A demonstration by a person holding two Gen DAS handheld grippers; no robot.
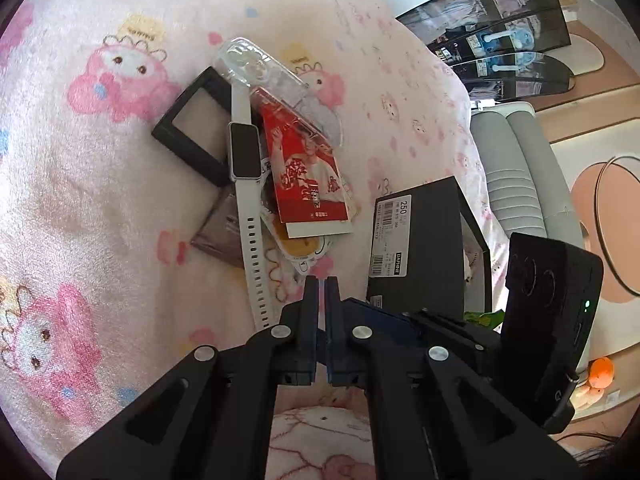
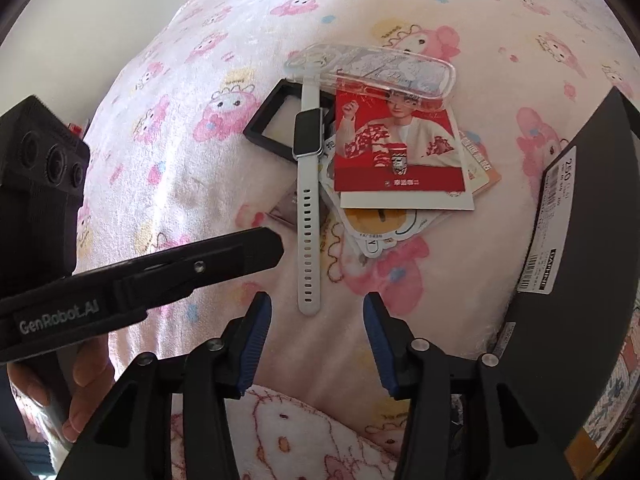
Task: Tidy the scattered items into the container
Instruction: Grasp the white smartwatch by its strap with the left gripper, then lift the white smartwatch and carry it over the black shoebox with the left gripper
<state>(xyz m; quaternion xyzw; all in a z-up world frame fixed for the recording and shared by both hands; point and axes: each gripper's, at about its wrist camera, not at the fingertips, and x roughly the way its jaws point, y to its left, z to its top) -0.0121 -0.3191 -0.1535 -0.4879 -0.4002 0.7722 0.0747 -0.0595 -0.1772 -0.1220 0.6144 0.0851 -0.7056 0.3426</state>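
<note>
- Nothing is held: the left gripper is pinched together, the right gripper spread wide.
- The white watch, red card and clear case are left heaped on the bed.
- The dark box is seen at three o'clock.

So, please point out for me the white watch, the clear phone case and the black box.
white watch (image 2: 307,140), right wrist view, on its dark screen.
clear phone case (image 2: 376,72), right wrist view, on the middle of its back.
black box (image 1: 432,248), left wrist view, on its dark side beside the label.
</note>
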